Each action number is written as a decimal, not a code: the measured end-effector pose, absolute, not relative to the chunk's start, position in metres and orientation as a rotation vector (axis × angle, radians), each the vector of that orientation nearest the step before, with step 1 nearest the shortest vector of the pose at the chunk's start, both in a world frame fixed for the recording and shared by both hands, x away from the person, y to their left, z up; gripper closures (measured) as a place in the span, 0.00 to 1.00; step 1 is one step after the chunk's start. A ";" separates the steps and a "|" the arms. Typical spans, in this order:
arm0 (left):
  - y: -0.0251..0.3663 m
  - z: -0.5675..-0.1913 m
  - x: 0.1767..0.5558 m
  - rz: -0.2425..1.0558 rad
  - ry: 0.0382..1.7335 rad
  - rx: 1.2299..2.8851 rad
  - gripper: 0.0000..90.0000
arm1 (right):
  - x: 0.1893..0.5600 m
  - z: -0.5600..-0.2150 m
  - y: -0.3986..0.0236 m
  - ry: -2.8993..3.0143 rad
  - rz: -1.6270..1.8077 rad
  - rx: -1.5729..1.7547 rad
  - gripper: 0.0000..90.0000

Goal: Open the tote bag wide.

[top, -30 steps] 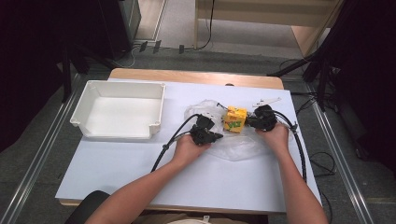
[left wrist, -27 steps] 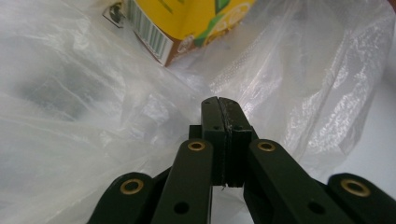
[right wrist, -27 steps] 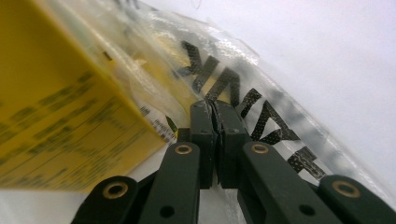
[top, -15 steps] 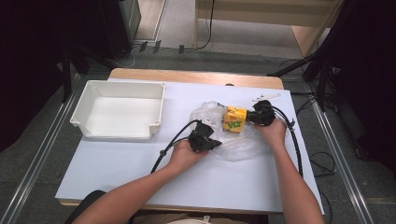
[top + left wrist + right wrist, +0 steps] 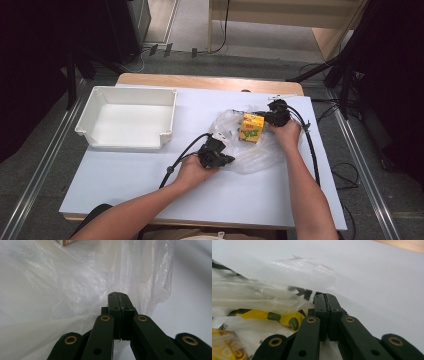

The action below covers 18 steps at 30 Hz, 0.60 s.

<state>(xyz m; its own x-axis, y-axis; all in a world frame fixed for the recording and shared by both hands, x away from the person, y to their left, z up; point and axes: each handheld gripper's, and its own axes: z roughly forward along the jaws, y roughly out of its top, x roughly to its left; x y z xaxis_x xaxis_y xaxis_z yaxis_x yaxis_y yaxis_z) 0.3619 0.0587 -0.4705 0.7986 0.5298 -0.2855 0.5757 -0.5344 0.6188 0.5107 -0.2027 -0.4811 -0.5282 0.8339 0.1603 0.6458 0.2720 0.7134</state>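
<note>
White tabletop (image 5: 150,175), white tray (image 5: 127,120) back-left. Clear plastic bag (image 5: 250,150) mid-right, yellow carton (image 5: 251,127) inside it. Left claw (image 5: 226,159) pinched tight on the bag's near edge; right claw (image 5: 262,119) clamped on its far edge beside the carton.

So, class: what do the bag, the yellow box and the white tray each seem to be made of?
Bag: thin clear plastic film, glossy; it crinkles and the table shows through. Yellow box: probably printed cardboard, with sharp edges and flat faces. White tray: likely moulded plastic, smooth and matte, with rounded corners.
</note>
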 end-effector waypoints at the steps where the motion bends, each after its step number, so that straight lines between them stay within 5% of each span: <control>1: 0.060 -0.470 0.362 -0.082 0.805 2.256 1.00 | 0.513 -0.481 -0.202 2.292 1.092 1.363 1.00; 18: 0.071 -0.462 0.374 -0.064 0.847 2.178 1.00 | 0.505 -0.455 -0.196 2.289 1.126 1.341 1.00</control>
<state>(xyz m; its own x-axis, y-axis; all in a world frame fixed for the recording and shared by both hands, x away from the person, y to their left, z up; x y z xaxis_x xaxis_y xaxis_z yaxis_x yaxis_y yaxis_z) 0.3743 0.0714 -0.4622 0.7763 0.5521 -0.3043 0.5916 -0.4713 0.6541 0.5051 -0.1957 -0.4550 -0.5408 0.8270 0.1532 0.6262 0.2742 0.7299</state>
